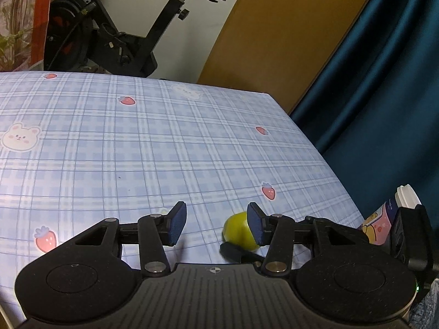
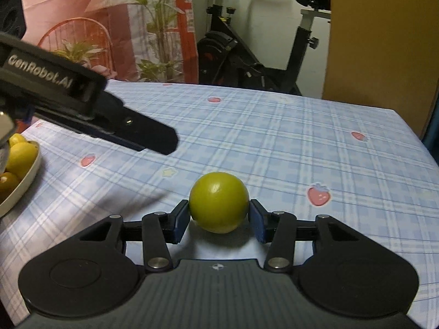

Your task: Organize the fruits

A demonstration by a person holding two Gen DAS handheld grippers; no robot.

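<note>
A round green fruit sits between the pads of my right gripper, which is shut on it, just above or on the blue checked tablecloth. In the left wrist view the same green fruit shows behind my left gripper's right finger, with a right gripper fingertip beside it. My left gripper is open and empty over the cloth; its body also shows in the right wrist view. A cream bowl at the left edge holds yellow lemons.
The table's right edge drops off beside a dark blue curtain. A pink carton with a white cap stands at the right edge. An exercise bike and plants stand behind the table.
</note>
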